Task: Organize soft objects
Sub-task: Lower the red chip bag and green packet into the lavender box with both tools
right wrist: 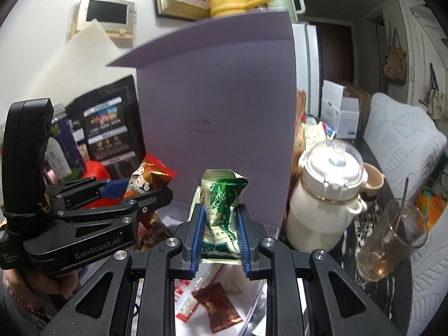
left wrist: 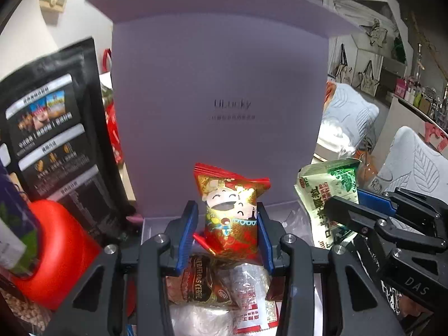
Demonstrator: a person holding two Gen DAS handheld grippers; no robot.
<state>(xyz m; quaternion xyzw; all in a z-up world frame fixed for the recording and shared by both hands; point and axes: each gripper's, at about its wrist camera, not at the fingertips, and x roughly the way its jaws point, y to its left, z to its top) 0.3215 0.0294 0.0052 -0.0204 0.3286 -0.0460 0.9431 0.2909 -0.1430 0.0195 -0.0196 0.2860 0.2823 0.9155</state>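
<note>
Red packet (left wrist: pixel 231 215) clamped in left gripper (left wrist: pixel 229 235), green packet (right wrist: pixel 221 212) clamped in right gripper (right wrist: pixel 219 238), both held over the open lilac box (left wrist: pixel 218 84) near its rear wall; best lowered onto the contents before release.

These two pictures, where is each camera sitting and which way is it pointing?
Left wrist view: sits on the left gripper, looking along its fingers at a red snack packet it holds before an open lilac box; the right gripper shows too.
Right wrist view: sits on the right gripper, looking at its green tea packet; the left gripper and a hand show.
Shared: box, both packets, both grippers.
</note>
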